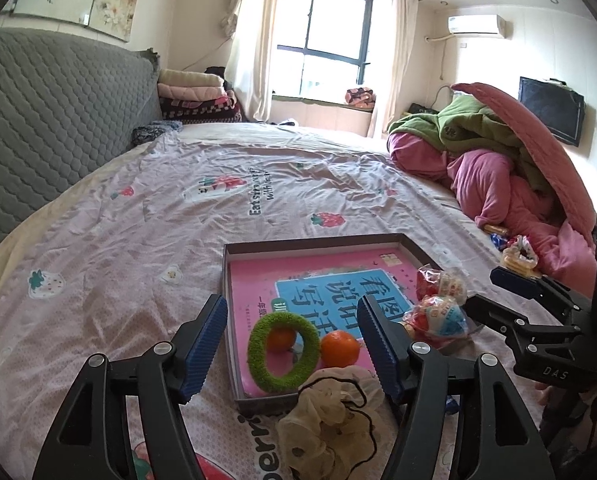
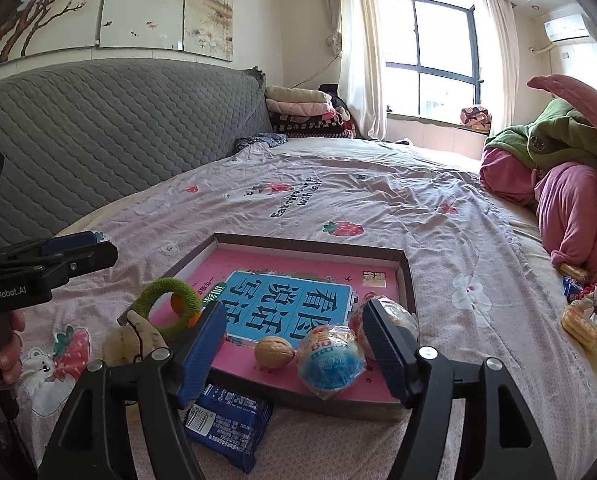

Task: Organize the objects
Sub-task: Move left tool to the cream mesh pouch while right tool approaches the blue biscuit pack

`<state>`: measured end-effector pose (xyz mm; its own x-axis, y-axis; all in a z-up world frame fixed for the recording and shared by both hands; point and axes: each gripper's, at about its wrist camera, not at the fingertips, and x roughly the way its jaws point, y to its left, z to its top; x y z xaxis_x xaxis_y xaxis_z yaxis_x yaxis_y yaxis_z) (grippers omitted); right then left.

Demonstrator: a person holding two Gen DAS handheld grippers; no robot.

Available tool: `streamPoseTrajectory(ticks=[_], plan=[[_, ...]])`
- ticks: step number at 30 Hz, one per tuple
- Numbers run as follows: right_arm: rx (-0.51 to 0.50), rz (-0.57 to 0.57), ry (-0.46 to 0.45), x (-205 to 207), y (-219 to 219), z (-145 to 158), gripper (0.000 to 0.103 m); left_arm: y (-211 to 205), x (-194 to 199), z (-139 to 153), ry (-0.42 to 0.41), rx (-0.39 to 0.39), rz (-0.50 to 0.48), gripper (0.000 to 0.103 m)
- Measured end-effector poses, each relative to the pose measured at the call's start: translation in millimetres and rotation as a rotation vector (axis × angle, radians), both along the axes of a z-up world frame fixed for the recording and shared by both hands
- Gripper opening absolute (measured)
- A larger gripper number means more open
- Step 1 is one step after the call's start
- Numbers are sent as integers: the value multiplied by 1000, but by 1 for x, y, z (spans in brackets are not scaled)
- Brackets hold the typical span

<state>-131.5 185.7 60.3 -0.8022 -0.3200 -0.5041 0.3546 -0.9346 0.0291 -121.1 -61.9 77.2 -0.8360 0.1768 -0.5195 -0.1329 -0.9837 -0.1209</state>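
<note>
Tray [image 1: 234, 280] holds book, partly hidden | left tongs [image 1: 292, 342], right tongs [image 2: 294, 342] agape, empty | walnut [image 2: 274, 352] perhaps

Daylight was let in through the big window [image 1: 325, 40], which was blown out to near white in both views, so nothing outside could be made out. The bedsheet [image 1: 138, 200] was lit softly and evenly, with only faint shadows thrown under the tray [image 2: 404, 276]. Heavy fisheye bending was seen toward the edges, where the headboard [image 2: 118, 128] was curved and the corners were blacked out. Slight softness and compression smear were noticed throughout, nothing badly blurred.
</note>
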Motion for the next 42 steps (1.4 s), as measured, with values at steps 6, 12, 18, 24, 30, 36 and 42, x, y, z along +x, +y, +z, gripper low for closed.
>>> streamPoseTrajectory(ticks=[6,12,18,24,30,36,42], plan=[[8,-8,10,4,-1,1,74,-2,9,-1,0,-2,6,73],[7,-7,33,14,-3,4,78,-5,21,2,16,-3,12,74],[1,-2,44,25,-3,4,79,-4,31,0,17,-12,14,74],[6,5,45,33,-6,2,79,-4,39,0,25,-17,20,74],[11,-9,35,38,-6,-1,79,-4,46,-5,6,-24,20,74],[6,-6,27,41,-6,-3,79,-3,50,-10,-8,-29,21,74],[7,1,11,45,-8,-8,79,-1,54,-19,-35,-26,24,74]])
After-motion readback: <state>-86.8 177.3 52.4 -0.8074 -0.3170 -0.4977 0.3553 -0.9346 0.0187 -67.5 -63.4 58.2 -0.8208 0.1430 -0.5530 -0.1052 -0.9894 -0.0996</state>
